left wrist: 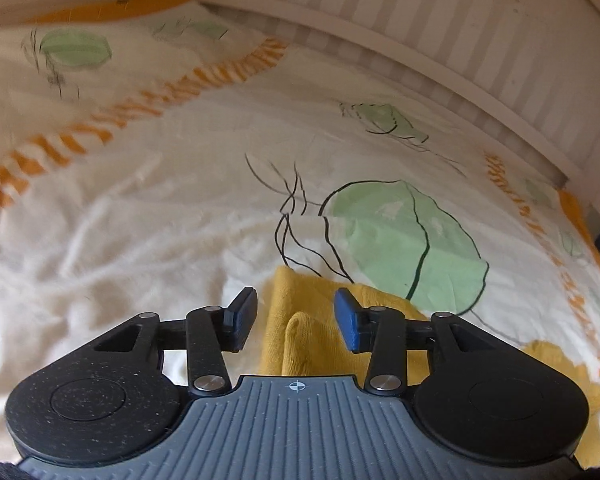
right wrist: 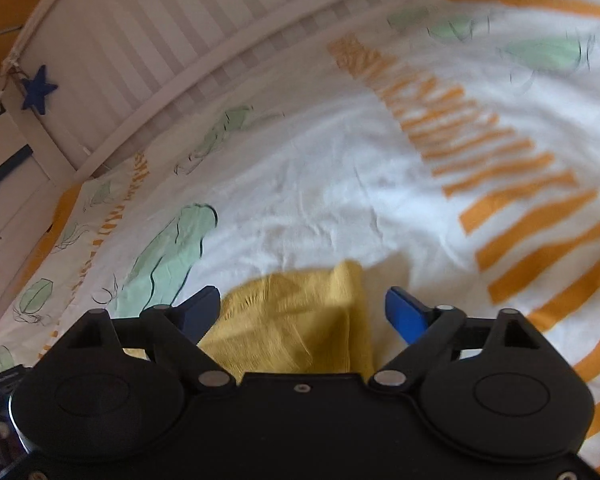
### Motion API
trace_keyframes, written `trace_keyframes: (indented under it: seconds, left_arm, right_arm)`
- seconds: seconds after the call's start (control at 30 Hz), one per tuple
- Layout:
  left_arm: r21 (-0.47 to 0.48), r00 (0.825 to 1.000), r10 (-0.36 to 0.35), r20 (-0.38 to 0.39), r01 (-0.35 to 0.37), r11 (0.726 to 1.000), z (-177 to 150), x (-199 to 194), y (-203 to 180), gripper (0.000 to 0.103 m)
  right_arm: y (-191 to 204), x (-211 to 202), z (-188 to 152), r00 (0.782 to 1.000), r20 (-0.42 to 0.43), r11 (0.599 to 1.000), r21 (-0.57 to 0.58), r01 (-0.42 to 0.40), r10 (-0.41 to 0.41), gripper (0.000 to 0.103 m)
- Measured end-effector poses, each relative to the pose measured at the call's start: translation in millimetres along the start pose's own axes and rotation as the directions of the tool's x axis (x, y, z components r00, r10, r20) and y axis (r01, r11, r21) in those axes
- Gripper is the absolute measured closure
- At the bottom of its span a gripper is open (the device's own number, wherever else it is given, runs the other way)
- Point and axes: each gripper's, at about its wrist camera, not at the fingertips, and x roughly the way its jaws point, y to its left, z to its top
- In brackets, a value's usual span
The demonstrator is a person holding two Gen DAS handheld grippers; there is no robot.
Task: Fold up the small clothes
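Yellow garment (left wrist: 300,332) on the bedsheet (left wrist: 140,220) — left gripper (left wrist: 296,318) and right gripper (right wrist: 304,312) both wide apart.

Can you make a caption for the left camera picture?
Open left gripper over a bunched yellow cloth on a leaf-print bedsheet.

Wide open bed (left wrist: 140,208) ahead of both tools, the white printed cover lay flat with nothing standing on it. Only the yellow garment (left wrist: 300,320) sat low between the left tool's (left wrist: 296,314) spread jaws and under the right tool (right wrist: 304,312). At the far edge, the slatted white rail (left wrist: 420,32) closed things off, a blue star (right wrist: 39,89) hanging at its corner.
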Motion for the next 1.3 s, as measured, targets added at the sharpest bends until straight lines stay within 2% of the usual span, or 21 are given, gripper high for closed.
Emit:
trace_keyframes:
  seconds: [0.13,0.23,0.47,0.57,0.77,0.9,1.1,1.3]
  left_arm:
    - [0.115,1.000,-0.015,-0.014,0.017,0.993,-11,-20,-19,0.056]
    - [0.221,0.998,-0.032,-0.060,0.044,0.974,-31,-25,-39,0.055]
    - [0.378,0.984,-0.057,-0.171,0.119,0.918,-66,-11,-71,0.055]
    - [0.393,0.980,-0.040,-0.192,0.115,0.912,-67,3,-74,0.054]
    - [0.380,0.978,-0.036,-0.205,0.113,0.918,-48,32,-77,0.047]
    - [0.369,0.978,-0.027,-0.206,0.103,0.924,-41,46,-79,0.045]
    - [0.369,0.979,-0.027,-0.200,0.101,0.924,-30,62,-82,0.040]
    - [0.333,0.983,-0.029,-0.182,0.090,0.939,-23,70,-76,0.036]
  right_arm:
    - [22,-15,-2,1.000,0.011,0.995,-0.100,0.013,-0.012,0.013]
    - [50,-22,-16,1.000,-0.006,0.972,-0.232,0.029,-0.031,0.013]
    - [103,-13,-71,0.993,-0.116,0.869,-0.495,-0.027,-0.036,0.013]
    - [113,3,-87,0.984,-0.167,0.836,-0.548,-0.037,-0.066,0.013]
    - [118,34,-84,0.976,-0.175,0.821,-0.571,0.010,-0.133,0.009]
    - [115,57,-69,0.972,-0.175,0.838,-0.545,0.038,-0.158,0.001]
    - [114,72,-58,0.978,-0.131,0.849,-0.524,0.071,-0.163,0.000]
    - [106,83,-51,0.982,-0.083,0.883,-0.455,0.114,-0.169,0.000]
